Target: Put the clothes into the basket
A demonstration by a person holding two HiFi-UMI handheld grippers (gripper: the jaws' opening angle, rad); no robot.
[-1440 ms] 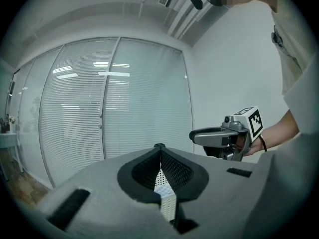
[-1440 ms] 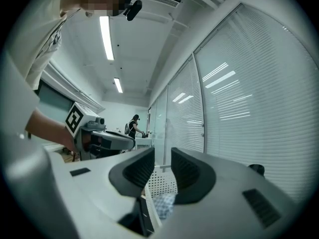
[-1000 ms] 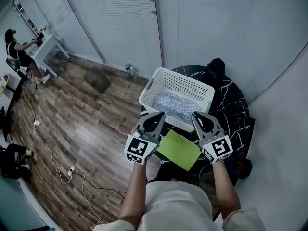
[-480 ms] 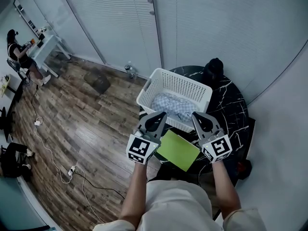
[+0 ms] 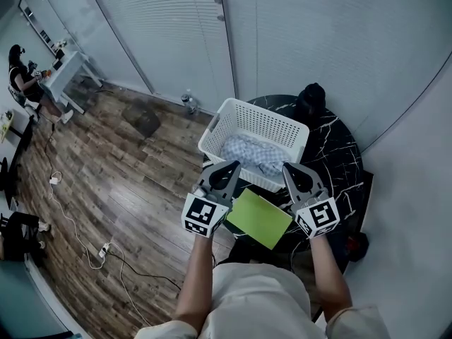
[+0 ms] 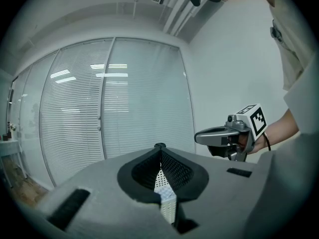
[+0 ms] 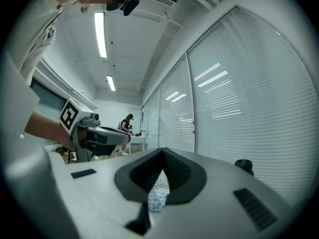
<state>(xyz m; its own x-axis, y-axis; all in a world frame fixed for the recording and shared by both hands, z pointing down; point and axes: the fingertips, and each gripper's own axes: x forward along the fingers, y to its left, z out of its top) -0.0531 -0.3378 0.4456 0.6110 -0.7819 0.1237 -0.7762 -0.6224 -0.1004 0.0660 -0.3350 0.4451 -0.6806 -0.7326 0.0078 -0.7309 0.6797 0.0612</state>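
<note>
My left gripper (image 5: 231, 167) and right gripper (image 5: 289, 168), both closed and empty, hover just near of the white latticed plastic basket (image 5: 212, 131) holding the blue checked cloth (image 5: 251, 154); a nudge might slide it off the black marble table (image 5: 340, 154) leftward.

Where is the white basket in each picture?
Head view: the basket sits in the middle, on the black table.
Left gripper view: low centre, a sliver peeking through the left tool's gap.
Right gripper view: low centre, a sliver through the right tool's gap.
Shared landmark: the window blinds behind it.
</note>
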